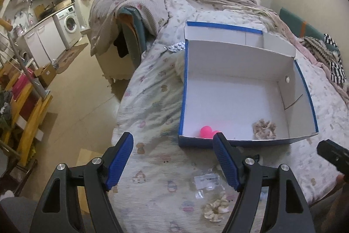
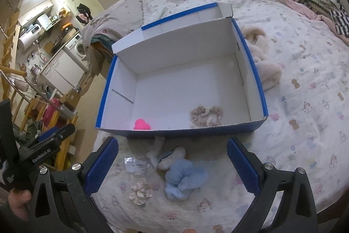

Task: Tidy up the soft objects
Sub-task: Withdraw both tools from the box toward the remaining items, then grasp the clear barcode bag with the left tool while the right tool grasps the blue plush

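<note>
- Blue fluffy scrunchie (image 2: 184, 178) lies on the bed (image 2: 305, 80) in front of the box (image 2: 258, 88), between the spread fingers of the right gripper (image 2: 172, 167); gripper holds nothing.
- White plush item (image 2: 168, 157) touches the blue scrunchie, on its box side.
- Cream floral scrunchie (image 2: 139, 191) just left of the blue one, near the right gripper's left finger; in the left wrist view it (image 1: 216, 209) sits below the spread, empty left gripper (image 1: 173, 158).
- Clear plastic packet (image 2: 136, 164) lies between the cream scrunchie and the box.
- Box, blue outside and white inside, holds a pink soft object (image 2: 141, 124) and a beige floral scrunchie (image 2: 207, 115), both by its near wall.
- Only the right wrist view shows the blue scrunchie, the plush item and a cream fuzzy garment (image 2: 264, 67) right of the box; only the left wrist view shows a pill blister pack (image 1: 175, 46) by the box's far left corner.
</note>
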Demonstrator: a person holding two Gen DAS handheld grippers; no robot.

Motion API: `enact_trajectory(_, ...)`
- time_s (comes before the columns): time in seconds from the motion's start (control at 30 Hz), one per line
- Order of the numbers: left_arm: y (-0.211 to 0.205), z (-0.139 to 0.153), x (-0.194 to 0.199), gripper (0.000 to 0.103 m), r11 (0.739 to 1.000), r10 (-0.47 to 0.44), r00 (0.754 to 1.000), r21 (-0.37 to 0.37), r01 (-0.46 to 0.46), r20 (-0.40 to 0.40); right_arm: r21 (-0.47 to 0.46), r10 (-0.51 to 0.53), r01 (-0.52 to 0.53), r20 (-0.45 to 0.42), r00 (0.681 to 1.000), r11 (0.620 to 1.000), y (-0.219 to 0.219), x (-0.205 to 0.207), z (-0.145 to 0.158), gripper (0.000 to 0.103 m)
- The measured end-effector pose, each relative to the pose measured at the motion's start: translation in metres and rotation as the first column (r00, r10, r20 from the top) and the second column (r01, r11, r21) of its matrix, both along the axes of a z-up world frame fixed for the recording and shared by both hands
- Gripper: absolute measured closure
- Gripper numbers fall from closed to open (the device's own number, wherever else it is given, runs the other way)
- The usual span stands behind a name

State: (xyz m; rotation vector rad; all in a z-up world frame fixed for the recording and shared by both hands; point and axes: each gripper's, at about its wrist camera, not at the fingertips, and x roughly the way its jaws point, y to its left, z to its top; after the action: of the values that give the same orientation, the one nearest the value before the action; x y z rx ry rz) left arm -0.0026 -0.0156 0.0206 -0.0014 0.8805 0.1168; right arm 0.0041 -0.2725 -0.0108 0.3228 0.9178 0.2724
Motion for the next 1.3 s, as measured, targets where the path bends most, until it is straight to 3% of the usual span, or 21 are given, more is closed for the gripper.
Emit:
enact_trajectory(0.27, 0.006, -0.039, 0.014, 0.030, 1.000, -0.015, 0.997, -0.027, 0.013, -0.080, 0.053, -0.024, 0.030, -0.109, 0.994, 0.998, -0.005, 0.012, -0.022, 0.000)
enact_trajectory(0.4, 0.011, -0.074, 0.030, 0.030, 0.992, 0.007, 0.974, -0.120, -0.035, -0.227, 0.061, -0.018, 0.029, -0.180, 0.983, 0.998, 0.000, 0.020, -0.042, 0.000)
enact_trajectory(0.5, 0.005, -0.100, 0.037, 0.030, 0.987, -0.018, 0.942, -0.157, -0.037, -0.334, 0.042, -0.005, 0.015, -0.229, 0.973, 0.999, 0.006, 0.027, -0.058, 0.000)
enact_trajectory(0.6, 0.002, -0.131, 0.039, 0.030, 0.977, -0.046, 0.892, -0.205, -0.053, -0.450, 0.022, 0.001, 0.005, -0.252, 0.968, 1.000, 0.009, 0.031, -0.073, 0.000)
enact_trajectory(0.77, -0.007, -0.170, 0.046, 0.033, 0.951, -0.095, 0.828, -0.297, -0.089, -0.553, 0.056, -0.004, 0.022, -0.302, 0.953, 0.998, 0.009, 0.041, -0.089, 0.000)
enact_trajectory(0.87, -0.021, -0.176, 0.048, 0.036, 0.959, -0.110, 0.826, -0.279, -0.059, -0.553, 0.064, 0.000, 0.020, -0.302, 0.953, 0.998, 0.009, 0.045, -0.091, 0.000)
enact_trajectory(0.93, -0.027, -0.179, 0.049, 0.055, 0.960, -0.117, 0.818, -0.274, -0.051, -0.563, 0.072, 0.000, 0.024, -0.319, 0.948, 0.997, 0.007, 0.045, -0.095, 0.000)
enact_trajectory(0.97, -0.030, -0.182, 0.049, 0.073, 0.961, -0.123, 0.810, -0.273, -0.047, -0.573, 0.076, 0.000, 0.026, -0.329, 0.944, 0.997, 0.005, 0.044, -0.097, 0.000)
enact_trajectory(1.0, -0.033, -0.185, 0.049, 0.078, 0.958, -0.136, 0.801, -0.284, -0.045, -0.583, 0.082, 0.003, 0.026, -0.341, 0.940, 0.996, 0.003, 0.043, -0.100, 0.000)
enact_trajectory(1.07, -0.036, -0.187, 0.047, 0.081, 0.954, -0.148, 0.797, -0.297, -0.041, -0.585, 0.085, 0.014, 0.019, -0.366, 0.931, 0.996, 0.003, 0.044, -0.107, 0.001)
enact_trajectory(1.17, -0.040, -0.183, 0.046, 0.081, 0.958, -0.154, 0.810, -0.287, -0.018, -0.566, 0.068, 0.045, -0.019, -0.417, 0.908, 0.997, 0.012, 0.046, -0.122, 0.010)
enact_trajectory(1.3, -0.033, -0.172, 0.043, 0.081, 0.964, -0.119, 0.841, -0.264, -0.029, -0.527, 0.016, 0.090, -0.093, -0.456, 0.885, 0.995, 0.036, 0.047, -0.138, 0.013)
